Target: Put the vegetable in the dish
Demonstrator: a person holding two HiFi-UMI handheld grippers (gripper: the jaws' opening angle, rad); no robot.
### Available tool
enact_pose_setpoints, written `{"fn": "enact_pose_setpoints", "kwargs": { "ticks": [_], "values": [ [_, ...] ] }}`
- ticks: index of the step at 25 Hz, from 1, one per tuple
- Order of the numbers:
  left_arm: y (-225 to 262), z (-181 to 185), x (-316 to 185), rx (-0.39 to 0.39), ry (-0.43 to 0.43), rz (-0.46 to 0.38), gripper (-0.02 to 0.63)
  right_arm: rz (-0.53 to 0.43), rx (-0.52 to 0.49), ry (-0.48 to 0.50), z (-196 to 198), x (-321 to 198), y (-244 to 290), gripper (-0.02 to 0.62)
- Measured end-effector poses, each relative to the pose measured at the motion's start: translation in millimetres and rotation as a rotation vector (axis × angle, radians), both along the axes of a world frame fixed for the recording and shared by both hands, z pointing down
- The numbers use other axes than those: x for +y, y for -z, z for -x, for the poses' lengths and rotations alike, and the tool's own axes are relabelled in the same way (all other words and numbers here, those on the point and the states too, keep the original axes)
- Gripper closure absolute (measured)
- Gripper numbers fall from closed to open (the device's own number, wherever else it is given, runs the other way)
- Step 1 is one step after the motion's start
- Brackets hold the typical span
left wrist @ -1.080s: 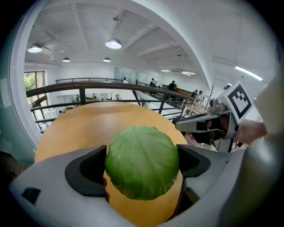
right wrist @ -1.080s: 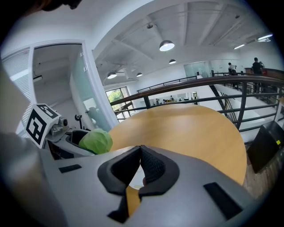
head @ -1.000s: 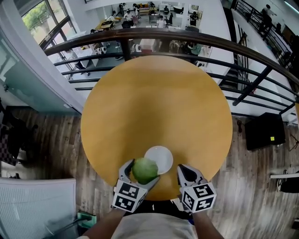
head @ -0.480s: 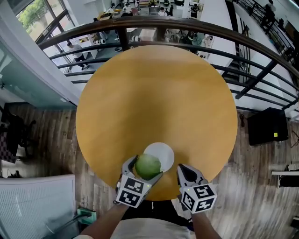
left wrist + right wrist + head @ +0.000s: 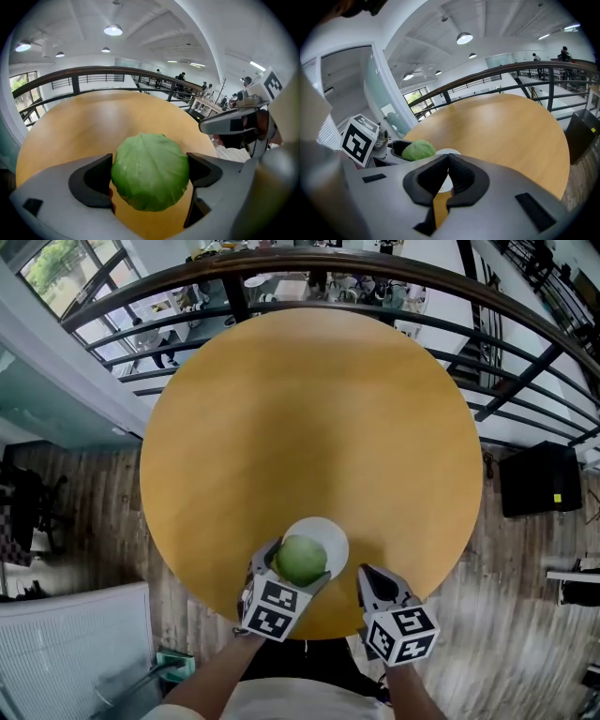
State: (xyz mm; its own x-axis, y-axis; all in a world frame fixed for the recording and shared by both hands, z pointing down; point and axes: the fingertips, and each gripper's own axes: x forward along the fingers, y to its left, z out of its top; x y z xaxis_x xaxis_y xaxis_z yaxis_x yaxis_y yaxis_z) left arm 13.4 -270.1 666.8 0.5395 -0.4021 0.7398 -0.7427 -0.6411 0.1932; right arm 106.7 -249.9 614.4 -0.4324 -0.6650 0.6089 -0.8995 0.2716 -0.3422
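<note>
A round green cabbage (image 5: pixel 301 560) is held between the jaws of my left gripper (image 5: pixel 296 563), which is shut on it. In the head view the cabbage hangs over the near left part of a small white dish (image 5: pixel 323 534) on the round wooden table (image 5: pixel 309 427). The left gripper view shows the cabbage (image 5: pixel 150 171) filling the gap between both pads. My right gripper (image 5: pixel 372 583) stands at the table's near edge, right of the dish, its jaws shut with nothing between them. From the right gripper view the cabbage (image 5: pixel 418 150) and the dish (image 5: pixel 449 152) lie to the left.
A dark metal railing (image 5: pixel 441 296) curves round the table's far side. Beyond the table's near edge is wooden floor (image 5: pixel 506 615), with a black box (image 5: pixel 536 479) at the right and a white ribbed panel (image 5: pixel 66 652) at the lower left.
My left gripper has carried the cabbage forward and slightly right, from the dish's left rim to over the dish. The right gripper has stayed in place.
</note>
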Motion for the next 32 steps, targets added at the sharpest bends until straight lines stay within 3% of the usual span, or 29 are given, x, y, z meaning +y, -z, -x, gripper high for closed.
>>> {"fn": "enact_pose_setpoints", "kwargs": {
  "ticks": [11, 32],
  "values": [
    [-35.9, -24.8, -16.5, -0.032, -0.02, 0.048, 0.124, 0.004, 0.007, -0.013, -14.2, -15.8, -10.8, 0.572],
    [-69.7, -31.9, -16.9, -0.069, -0.049, 0.07, 0.124, 0.034, -0.004, -0.049, -21.3, -12.7, -28.1, 0.572]
  ]
}}
